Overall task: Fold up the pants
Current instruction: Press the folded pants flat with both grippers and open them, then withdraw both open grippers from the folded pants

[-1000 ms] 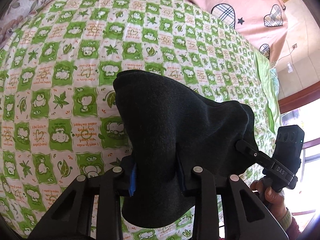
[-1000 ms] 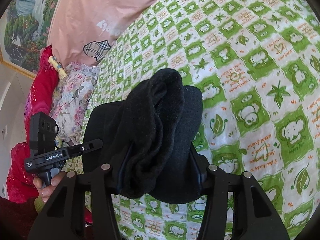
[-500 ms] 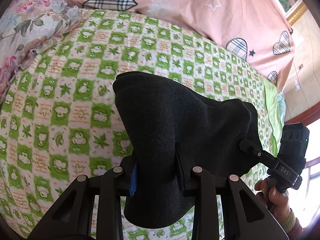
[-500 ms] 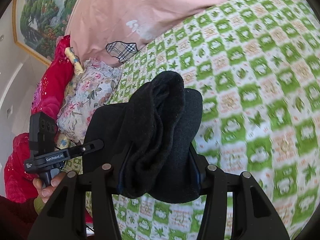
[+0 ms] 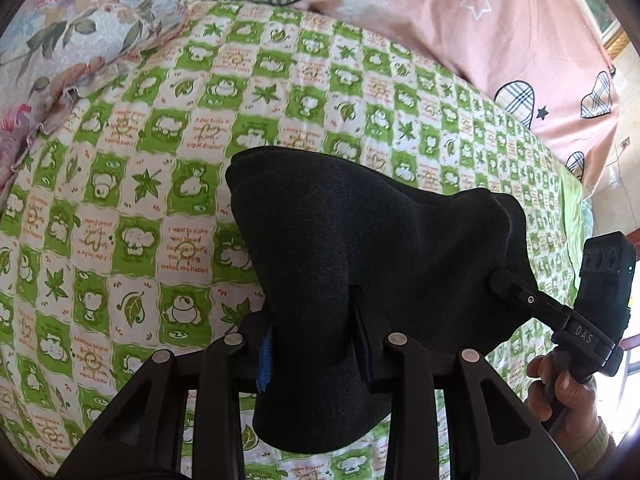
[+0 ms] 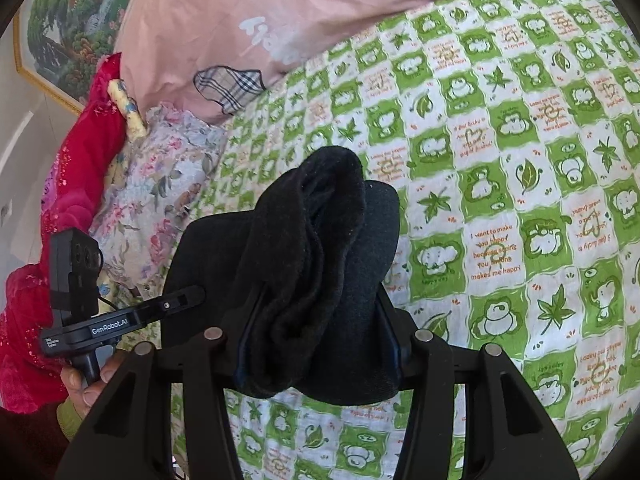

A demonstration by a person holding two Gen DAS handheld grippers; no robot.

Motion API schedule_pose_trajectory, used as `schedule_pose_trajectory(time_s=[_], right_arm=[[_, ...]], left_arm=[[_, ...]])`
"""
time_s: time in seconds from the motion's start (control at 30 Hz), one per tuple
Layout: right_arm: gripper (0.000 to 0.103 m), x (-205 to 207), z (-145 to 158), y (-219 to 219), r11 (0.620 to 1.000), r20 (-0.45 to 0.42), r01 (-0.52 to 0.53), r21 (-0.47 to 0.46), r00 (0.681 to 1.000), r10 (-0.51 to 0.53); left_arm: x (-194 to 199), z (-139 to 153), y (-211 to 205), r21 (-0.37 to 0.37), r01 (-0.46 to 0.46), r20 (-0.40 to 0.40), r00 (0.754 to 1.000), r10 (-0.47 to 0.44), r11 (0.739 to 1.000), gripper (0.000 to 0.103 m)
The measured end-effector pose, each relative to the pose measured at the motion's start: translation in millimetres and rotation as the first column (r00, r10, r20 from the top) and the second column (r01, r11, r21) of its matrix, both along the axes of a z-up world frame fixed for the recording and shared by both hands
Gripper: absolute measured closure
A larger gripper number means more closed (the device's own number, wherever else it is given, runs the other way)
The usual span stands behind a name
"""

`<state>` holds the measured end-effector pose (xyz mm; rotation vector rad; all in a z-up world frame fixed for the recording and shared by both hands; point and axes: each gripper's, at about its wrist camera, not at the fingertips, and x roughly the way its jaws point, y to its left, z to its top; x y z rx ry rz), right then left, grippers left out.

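The black pants [image 5: 360,240] hang folded in a thick bundle above the green checked bedspread [image 5: 160,200], carried between both grippers. My left gripper [image 5: 316,344] still has one end of the fabric pinched between its pads, and its jaws are opening. In the right wrist view the other end of the pants [image 6: 320,240] bunches up in rolls between the fingers of my right gripper [image 6: 320,320], which is shut on it. Each view shows the other gripper at the far edge of the cloth, held by a hand [image 5: 560,384].
A pink duvet [image 5: 480,40] with plaid heart patches lies along the far side of the bed. A floral pillow [image 5: 60,40] sits at the left, with red fabric [image 6: 80,160] beyond it. A framed landscape painting [image 6: 68,20] hangs on the wall.
Both grippers have carried the pants across the bed toward the pillows. The pink duvet and floral pillow now fill more of both views. The bundle keeps its shape.
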<state>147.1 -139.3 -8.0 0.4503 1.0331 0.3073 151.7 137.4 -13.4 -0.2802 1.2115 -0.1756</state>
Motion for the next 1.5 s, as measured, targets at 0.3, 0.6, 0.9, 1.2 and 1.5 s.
schedule_pose_trajectory(time_s=[0.3,0.6,0.9,1.2,1.5], right_arm=[[0.038,-3.1,-21.4,-17.4,0.999,-0.015,0.041,-0.022,0.999,-0.041],[0.037,-10.6,-10.7,-23.5,0.996,0.009,0.079,-0.031,0.997,-0.079],[0.037,-21.1,2.5,-28.3,0.993,0.033,0.099,-0.071,0.995,-0.097],[0.026,-34.3,22.7,-14.6,0.985,0.104,0.101,-0.144,0.991,-0.086],[0.019,-56.3,30.6,1.0,0.986,0.145,0.059,-0.154,0.989,-0.037]], left_arm=[[-7.5,-11.7,9.7,-0.012,-0.033,-0.017,0.999,0.033,0.999,0.038],[-17.4,-6.3,14.4,-0.003,-0.053,-0.022,0.998,0.053,0.999,0.032],[-33.2,-2.0,21.2,0.013,-0.081,-0.028,0.996,0.082,0.997,0.03],[-49.7,6.1,20.5,0.066,-0.109,0.001,0.994,0.11,0.992,0.028],[-71.9,11.6,9.3,0.135,-0.144,0.048,0.989,0.139,0.98,0.025]])
